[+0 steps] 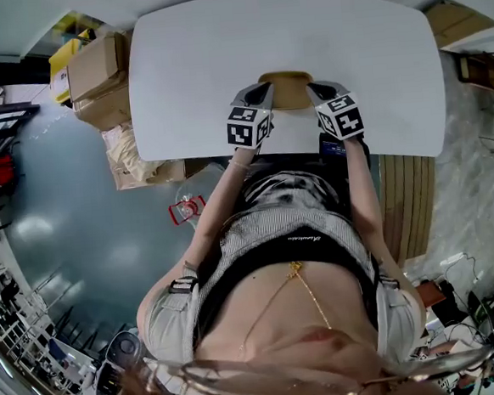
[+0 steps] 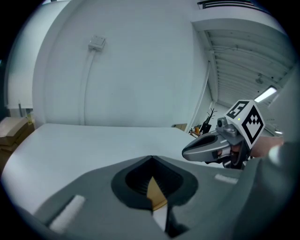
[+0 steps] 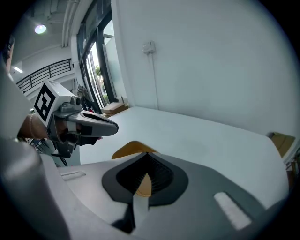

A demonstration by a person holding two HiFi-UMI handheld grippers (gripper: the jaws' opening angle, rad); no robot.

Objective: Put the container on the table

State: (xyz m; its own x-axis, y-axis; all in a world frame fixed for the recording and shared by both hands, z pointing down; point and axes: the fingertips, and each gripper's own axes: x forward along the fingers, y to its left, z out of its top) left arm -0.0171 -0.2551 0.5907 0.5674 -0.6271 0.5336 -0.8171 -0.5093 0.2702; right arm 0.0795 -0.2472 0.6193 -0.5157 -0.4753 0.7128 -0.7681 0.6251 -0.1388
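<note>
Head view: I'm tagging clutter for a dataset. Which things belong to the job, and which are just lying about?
Job: tan container, white table, left claw and right claw, both shut on it.
Lying about: cardboard boxes, red item on the floor, slatted wooden panel.

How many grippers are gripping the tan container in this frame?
2. The left gripper clamps the left edge of the container, the right gripper its right edge, near the front of the white table.
</note>
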